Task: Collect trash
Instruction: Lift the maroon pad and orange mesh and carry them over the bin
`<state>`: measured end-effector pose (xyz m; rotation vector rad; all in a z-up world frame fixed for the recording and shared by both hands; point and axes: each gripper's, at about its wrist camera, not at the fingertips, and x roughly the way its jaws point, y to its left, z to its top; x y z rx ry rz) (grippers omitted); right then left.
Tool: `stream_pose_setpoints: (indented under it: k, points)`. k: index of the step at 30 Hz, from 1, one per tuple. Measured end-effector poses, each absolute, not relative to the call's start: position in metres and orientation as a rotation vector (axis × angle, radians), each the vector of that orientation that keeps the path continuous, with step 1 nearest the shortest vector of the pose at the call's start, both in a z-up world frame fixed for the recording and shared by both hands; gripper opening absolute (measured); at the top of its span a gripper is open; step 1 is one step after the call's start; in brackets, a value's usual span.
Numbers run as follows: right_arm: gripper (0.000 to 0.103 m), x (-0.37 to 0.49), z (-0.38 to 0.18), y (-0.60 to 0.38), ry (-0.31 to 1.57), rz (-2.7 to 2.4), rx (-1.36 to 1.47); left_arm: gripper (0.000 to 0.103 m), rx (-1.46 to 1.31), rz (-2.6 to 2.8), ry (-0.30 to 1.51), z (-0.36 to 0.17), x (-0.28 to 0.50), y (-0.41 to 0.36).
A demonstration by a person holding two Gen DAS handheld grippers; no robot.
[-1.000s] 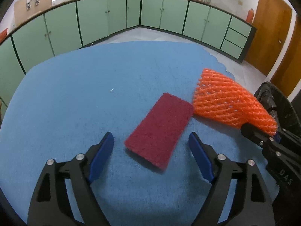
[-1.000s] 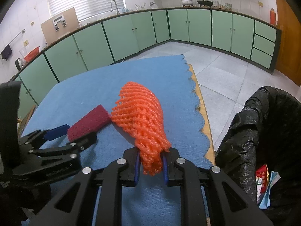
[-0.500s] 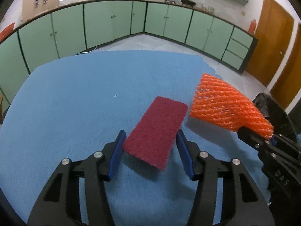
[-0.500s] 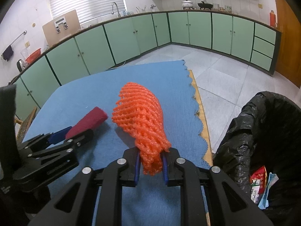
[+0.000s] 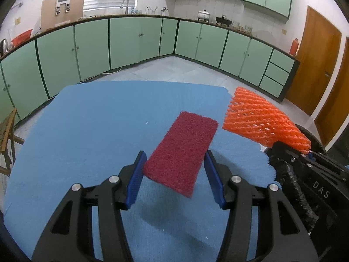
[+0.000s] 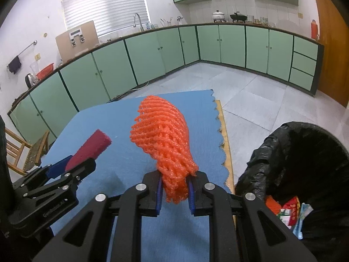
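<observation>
My left gripper [image 5: 174, 170] is shut on a dark red scouring pad [image 5: 182, 150] and holds it up off the blue table cloth [image 5: 91, 131]; its shadow lies below. The pad also shows in the right wrist view [image 6: 89, 150], with the left gripper [image 6: 72, 166] at lower left. My right gripper [image 6: 174, 193] is shut on an orange foam net sleeve [image 6: 162, 135] and holds it above the cloth [image 6: 122, 159]. The sleeve also shows in the left wrist view [image 5: 261, 120], at the right.
A bin lined with a black bag [image 6: 305, 159] stands right of the table, with wrappers [image 6: 290, 211] inside. The table's right edge [image 6: 224, 135] is bare wood. A wooden chair [image 6: 19, 150] stands at the left. Green cabinets [image 5: 135, 39] line the walls.
My left gripper closed on the red pad and lifted it off the cloth. My right gripper rose with the orange sleeve still held.
</observation>
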<state>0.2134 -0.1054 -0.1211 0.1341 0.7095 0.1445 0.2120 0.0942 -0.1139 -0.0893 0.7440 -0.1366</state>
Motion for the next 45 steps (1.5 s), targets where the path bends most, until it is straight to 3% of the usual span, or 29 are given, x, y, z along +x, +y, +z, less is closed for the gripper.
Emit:
stream_pose_setpoints:
  k: [24, 45]
  points:
    - [0.018, 0.126, -0.037, -0.146, 0.556, 0.109, 0.133, 0.052, -0.060, -0.231, 0.620, -0.044, 0.140, 0.044]
    - [0.018, 0.077, -0.034, -0.224, 0.511, -0.033, 0.205, 0.052, -0.009, -0.352, 0.576, -0.030, 0.110, -0.038]
